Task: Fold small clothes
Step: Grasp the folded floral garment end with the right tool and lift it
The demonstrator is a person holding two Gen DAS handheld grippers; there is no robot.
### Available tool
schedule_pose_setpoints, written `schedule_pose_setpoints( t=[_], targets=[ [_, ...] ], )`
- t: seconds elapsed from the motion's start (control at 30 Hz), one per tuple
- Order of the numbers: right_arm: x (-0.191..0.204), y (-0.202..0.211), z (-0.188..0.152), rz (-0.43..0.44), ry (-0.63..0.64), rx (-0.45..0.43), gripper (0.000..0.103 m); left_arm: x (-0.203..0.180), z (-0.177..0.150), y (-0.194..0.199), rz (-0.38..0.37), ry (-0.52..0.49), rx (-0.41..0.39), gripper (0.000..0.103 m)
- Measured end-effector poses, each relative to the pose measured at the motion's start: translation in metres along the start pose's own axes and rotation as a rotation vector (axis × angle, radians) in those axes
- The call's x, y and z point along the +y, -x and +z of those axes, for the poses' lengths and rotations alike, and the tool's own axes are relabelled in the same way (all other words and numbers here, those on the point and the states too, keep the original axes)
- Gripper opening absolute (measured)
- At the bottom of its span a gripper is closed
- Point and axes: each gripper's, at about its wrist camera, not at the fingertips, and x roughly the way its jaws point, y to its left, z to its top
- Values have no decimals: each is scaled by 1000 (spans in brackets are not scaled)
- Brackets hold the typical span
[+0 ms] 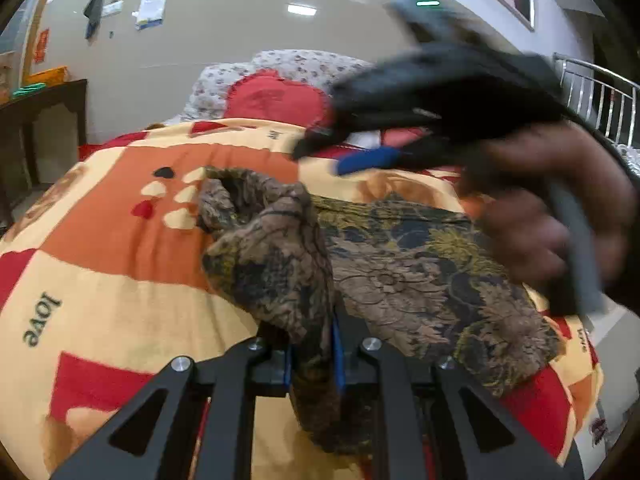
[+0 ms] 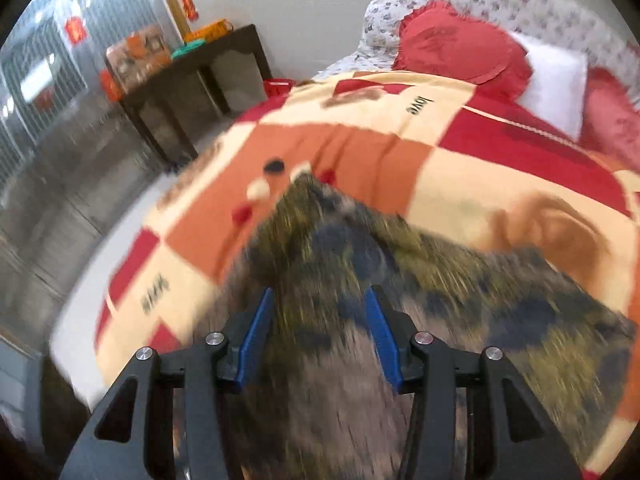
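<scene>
Garment: a small piece of clothing (image 1: 400, 280) in a brown, olive and dark-blue floral print lies on the blanket in the middle of the bed; most of it is spread flat, while its left edge is bunched and lifted into a loose fold.
Left gripper: the left gripper (image 1: 314, 354) has its blue-lined fingers pressed together on the lifted fold of the garment, cloth filling the gap between them and hanging below.
Right gripper: the right gripper (image 2: 320, 320) hovers low over the garment with its blue fingers spread, nothing between them but the cloth beneath; this view is blurred by motion.
Right hand: in the left wrist view the person's hand (image 1: 560, 216) grips the right tool's handle, above the garment's right part.
Blanket: a patchwork blanket (image 1: 112, 248) of orange, cream and red squares with hearts and the word "love" covers the bed.
Pillows: a red cushion (image 2: 460, 48) leans on floral pillows at the head.
Side table: a dark table (image 2: 192, 80) stands left of the bed.
</scene>
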Motion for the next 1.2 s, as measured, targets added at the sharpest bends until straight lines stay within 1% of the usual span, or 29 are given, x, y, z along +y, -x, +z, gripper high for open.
schedule_pose_setpoints(
  t=[0.07, 0.2, 0.27, 0.37, 0.43, 0.47, 0.5, 0.53, 0.57, 0.6, 0.63, 0.67, 0.8, 0.9, 1.07, 1.2],
  targets=[
    [-5, -21, 17, 79, -30, 34, 50, -1, 1, -2, -19, -7, 4, 15],
    [3, -58, 39, 187, -39, 89, 50, -3, 3, -3, -46, -33, 9, 15],
    [8, -76, 41, 204, -42, 130, 50, -4, 3, -4, -51, -42, 9, 15],
    [17, -93, 46, 187, -16, 161, 50, -4, 1, -6, -69, -51, 19, 15],
    [24, -102, 46, 158, 18, 191, 50, -4, 1, -8, -75, -53, 24, 15],
    [30, -107, 45, 114, 54, 212, 50, -5, 1, -9, -79, -51, 27, 15],
    [33, -110, 47, 77, 79, 214, 50, -4, 1, -11, -84, -47, 30, 15],
    [35, -112, 46, 43, 108, 214, 45, -3, 2, -12, -88, -40, 37, 15],
    [37, -114, 45, 8, 132, 215, 37, -2, 2, -15, -95, -26, 52, 15],
    [36, -116, 44, -11, 135, 228, 23, -1, 3, -15, -104, -9, 67, 14],
    [34, -118, 43, -15, 130, 243, 17, 3, 5, -19, -121, 25, 89, 14],
    [32, -118, 41, -29, 130, 244, 15, 7, 7, -22, -134, 61, 113, 14],
    [27, -110, 41, -42, 129, 223, 13, 10, 9, -25, -146, 152, 185, 14],
    [22, -105, 39, -46, 126, 220, 13, 10, 9, -28, -145, 185, 216, 14],
    [21, -102, 42, -51, 130, 215, 13, 6, 10, -32, -102, 171, 247, 14],
    [18, -99, 43, -56, 119, 208, 12, 2, 11, -32, -84, 165, 260, 14]
  ],
)
